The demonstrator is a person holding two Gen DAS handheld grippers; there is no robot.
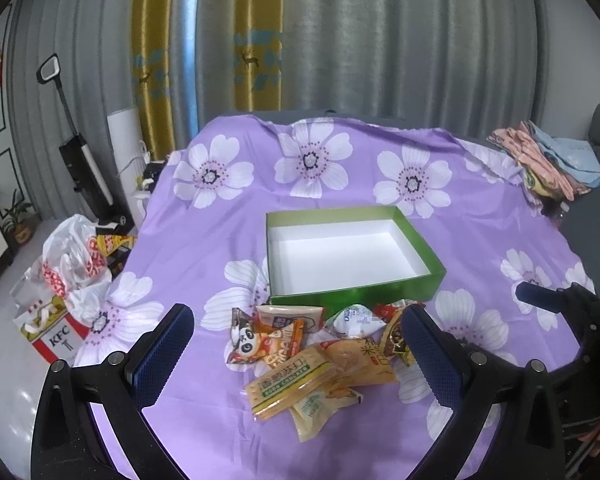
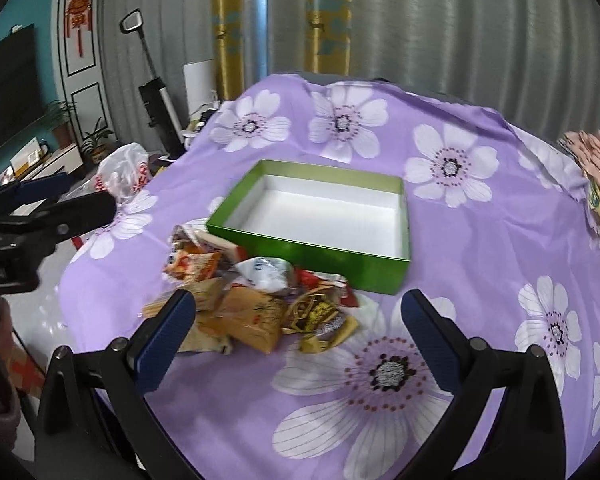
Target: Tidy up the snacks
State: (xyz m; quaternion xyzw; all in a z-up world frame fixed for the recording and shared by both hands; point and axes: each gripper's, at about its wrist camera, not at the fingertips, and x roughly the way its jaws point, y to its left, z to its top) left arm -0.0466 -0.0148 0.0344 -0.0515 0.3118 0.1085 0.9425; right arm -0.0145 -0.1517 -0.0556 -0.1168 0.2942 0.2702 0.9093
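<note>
We hold both tools above the purple flowered cloth (image 1: 204,240) with nothing yet moved, so by our reading the sorting is only at its start. Our left gripper (image 1: 298,346) has its jaws spread wide and empty, and the heap of snacks (image 1: 316,356) lies straight ahead of it, just beyond and between the fingertips. Our right gripper (image 2: 298,330) is likewise wide apart and holding nothing; from it the same heap sits ahead and a little toward its left finger. The green box (image 1: 356,292) stands just past the pile, its near wall touching or all but touching the farthest packets, and its white inside is bare.

We judge the first pick to be the step in hand. The soda cracker packet (image 1: 290,382) lies on top, nearest the left tool, and looks the easiest to reach. We would need to lower over one packet only, close on its edge, lift it free of its overlapping neighbours, then carry it forward over the near wall
</note>
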